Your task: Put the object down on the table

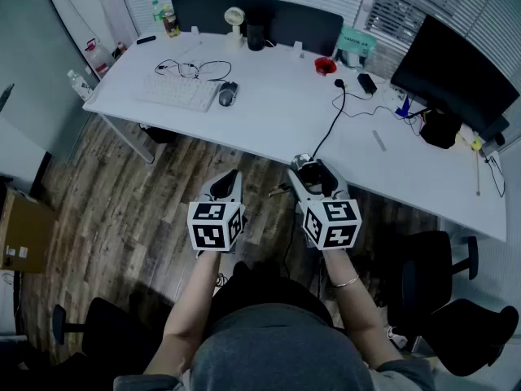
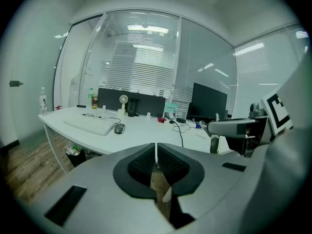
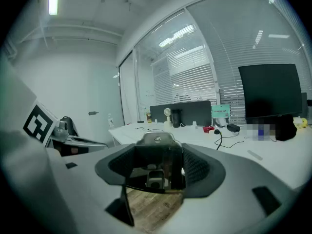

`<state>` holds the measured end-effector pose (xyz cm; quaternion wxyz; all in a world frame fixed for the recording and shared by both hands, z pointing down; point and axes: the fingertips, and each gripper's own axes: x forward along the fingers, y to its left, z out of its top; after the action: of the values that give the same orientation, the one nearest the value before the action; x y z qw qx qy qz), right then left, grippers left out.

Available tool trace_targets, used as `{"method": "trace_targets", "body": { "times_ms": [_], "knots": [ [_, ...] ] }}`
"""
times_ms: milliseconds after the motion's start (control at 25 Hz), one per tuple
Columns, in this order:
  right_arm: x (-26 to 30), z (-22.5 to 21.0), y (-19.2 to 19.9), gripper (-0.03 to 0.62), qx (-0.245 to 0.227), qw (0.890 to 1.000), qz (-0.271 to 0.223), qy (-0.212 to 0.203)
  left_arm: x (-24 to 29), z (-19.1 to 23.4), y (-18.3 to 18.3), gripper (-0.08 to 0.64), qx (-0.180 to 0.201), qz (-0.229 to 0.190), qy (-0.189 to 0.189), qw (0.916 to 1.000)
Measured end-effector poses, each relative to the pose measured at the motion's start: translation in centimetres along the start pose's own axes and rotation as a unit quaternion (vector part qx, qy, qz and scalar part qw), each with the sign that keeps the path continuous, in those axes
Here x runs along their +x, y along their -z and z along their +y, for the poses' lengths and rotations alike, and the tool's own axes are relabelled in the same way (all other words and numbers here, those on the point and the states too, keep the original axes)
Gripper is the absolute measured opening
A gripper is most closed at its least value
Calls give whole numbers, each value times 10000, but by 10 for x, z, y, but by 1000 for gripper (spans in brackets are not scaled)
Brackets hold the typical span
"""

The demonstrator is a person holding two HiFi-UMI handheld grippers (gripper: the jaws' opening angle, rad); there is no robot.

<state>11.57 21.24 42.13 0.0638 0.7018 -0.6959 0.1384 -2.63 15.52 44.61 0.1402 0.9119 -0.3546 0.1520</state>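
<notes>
Nearest me, my right gripper (image 3: 157, 165) pinches a dark object (image 1: 314, 170) between wide-set pads, short of the white table (image 1: 277, 104), ready for placing; left gripper (image 2: 156, 165) idles, pads pressed together.

The object (image 3: 157, 152) sits between the right gripper's (image 1: 314, 174) fingers (image 3: 199, 168), at the table's (image 1: 277, 112) near edge. The left gripper (image 1: 227, 179) is just left of it, its fingers (image 2: 142, 165) together. Ahead and left of the left fingers, a keyboard (image 1: 181, 92) and mouse (image 1: 227, 94) lie on the table. A cable (image 1: 330, 129) runs ahead from the right fingers. A monitor (image 1: 456, 72) stands ahead to their right, and a chair (image 1: 431, 279) is behind to their right.
</notes>
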Motion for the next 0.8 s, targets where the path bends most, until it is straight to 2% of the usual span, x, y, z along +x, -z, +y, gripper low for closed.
{"method": "trace_targets", "body": {
  "times_ms": [280,520,800],
  "knots": [
    [0,-11,7,290,244,9994,132,-215,10,-11,3,31,-72,19,-52,10000],
    [4,-24,7,290,175,9992,271,-256,17,-16,4,31,-124,24,-144,9998],
    [18,-40,5,291,351,9983,400,-220,29,-12,2,31,-144,73,-223,9996]
  ]
}}
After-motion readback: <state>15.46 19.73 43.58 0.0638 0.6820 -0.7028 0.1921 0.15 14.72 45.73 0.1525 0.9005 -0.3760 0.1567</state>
